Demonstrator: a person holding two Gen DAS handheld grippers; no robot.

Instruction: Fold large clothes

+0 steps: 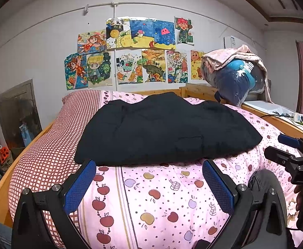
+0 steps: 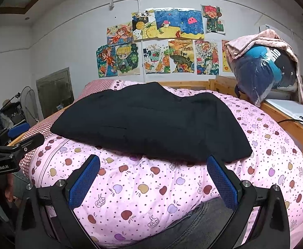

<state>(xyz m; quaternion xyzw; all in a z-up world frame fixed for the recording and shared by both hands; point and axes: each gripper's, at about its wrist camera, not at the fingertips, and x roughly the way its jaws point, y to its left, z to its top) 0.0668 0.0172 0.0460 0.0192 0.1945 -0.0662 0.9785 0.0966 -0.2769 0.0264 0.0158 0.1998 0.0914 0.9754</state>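
A large black garment (image 1: 163,130) lies folded into a flat block on the pink apple-print quilt (image 1: 157,197); it also shows in the right wrist view (image 2: 151,122) on the quilt (image 2: 151,191). My left gripper (image 1: 149,168) is open and empty, hovering just short of the garment's near edge. My right gripper (image 2: 153,164) is open and empty, also just short of that edge. The right gripper shows at the right edge of the left wrist view (image 1: 284,147). The left gripper shows at the left edge of the right wrist view (image 2: 22,137).
A red checked sheet (image 1: 47,151) covers the bed's left side. A wooden bed frame (image 1: 282,122) runs along the right, with a white shelf and cables behind it. A plastic-wrapped bundle under a pink blanket (image 1: 234,76) sits at the head. Clutter stands on the floor at left (image 1: 4,153).
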